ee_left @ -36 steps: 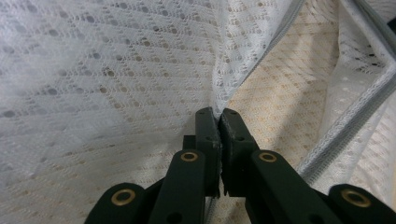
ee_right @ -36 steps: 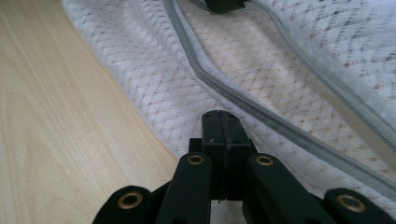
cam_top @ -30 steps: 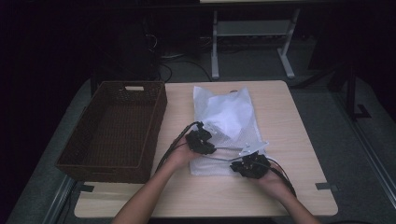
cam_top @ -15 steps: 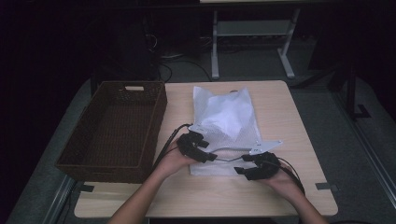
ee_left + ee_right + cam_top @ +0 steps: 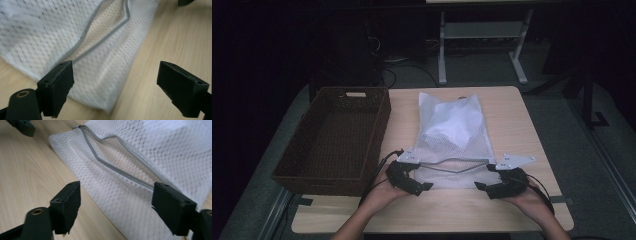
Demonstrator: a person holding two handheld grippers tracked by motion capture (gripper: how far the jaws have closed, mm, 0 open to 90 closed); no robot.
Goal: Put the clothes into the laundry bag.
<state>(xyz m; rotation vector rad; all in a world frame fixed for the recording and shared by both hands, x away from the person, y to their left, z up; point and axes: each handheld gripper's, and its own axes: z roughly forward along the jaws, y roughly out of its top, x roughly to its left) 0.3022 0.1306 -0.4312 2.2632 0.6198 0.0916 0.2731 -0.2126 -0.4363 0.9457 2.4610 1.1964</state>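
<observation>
A white mesh bag (image 5: 452,135) lies flat on the wooden table (image 5: 512,120), with something white (image 5: 446,125) inside it. Its grey zipper (image 5: 457,164) runs across the near end and gapes slightly. My left gripper (image 5: 417,180) rests at the bag's near left corner, and the right gripper (image 5: 487,184) at the near right corner. In the left gripper view the left gripper (image 5: 120,85) is open over the bag (image 5: 62,32) edge, gripping nothing. In the right gripper view the right gripper (image 5: 117,205) is open over the bag (image 5: 162,152) and zipper (image 5: 117,168).
A dark woven basket (image 5: 379,132) stands on the left side of the table, close to the bag. Bare wood lies along the front edge and to the right of the bag. Beyond the far edge stand desk legs (image 5: 442,50) on a dark floor.
Both grippers have moved apart and back toward the front edge, from the bag's middle to its near corners. The zipper line is now stretched out across the bag.
</observation>
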